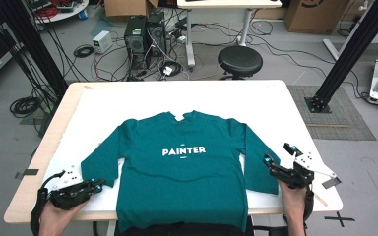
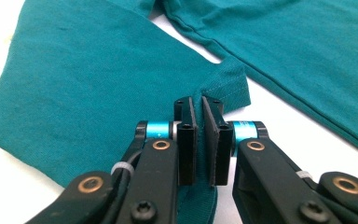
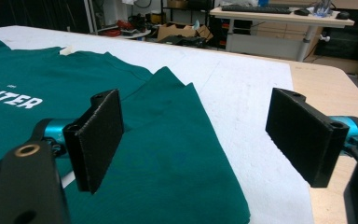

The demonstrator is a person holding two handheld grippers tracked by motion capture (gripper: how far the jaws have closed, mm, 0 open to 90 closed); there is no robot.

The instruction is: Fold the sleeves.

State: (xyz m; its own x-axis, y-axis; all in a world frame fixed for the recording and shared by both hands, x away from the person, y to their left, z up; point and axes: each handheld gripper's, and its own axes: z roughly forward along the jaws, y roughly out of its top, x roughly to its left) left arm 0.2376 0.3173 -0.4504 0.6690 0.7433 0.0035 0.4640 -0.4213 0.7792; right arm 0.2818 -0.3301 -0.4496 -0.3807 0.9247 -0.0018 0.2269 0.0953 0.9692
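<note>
A teal long-sleeved shirt (image 1: 182,162) with the white word PAINTER lies flat, front up, on the white-covered table (image 1: 187,96). Its hem hangs over the near edge. My left gripper (image 1: 97,186) sits at the near left, level with the table. Its jaws are shut (image 2: 199,105) on the cuff hem of the left sleeve (image 2: 98,79), with a fold of teal cloth pinched between the pads. My right gripper (image 1: 277,153) stands wide open (image 3: 196,121) at the outer edge of the right sleeve (image 3: 177,154), low over it, with nothing gripped.
Bare wooden table margins run along the left and right sides (image 1: 320,162). Behind the table stand a black stool (image 1: 239,60), computer towers (image 1: 145,34) and loose cables on the floor. Black frame posts (image 1: 347,54) rise at both sides.
</note>
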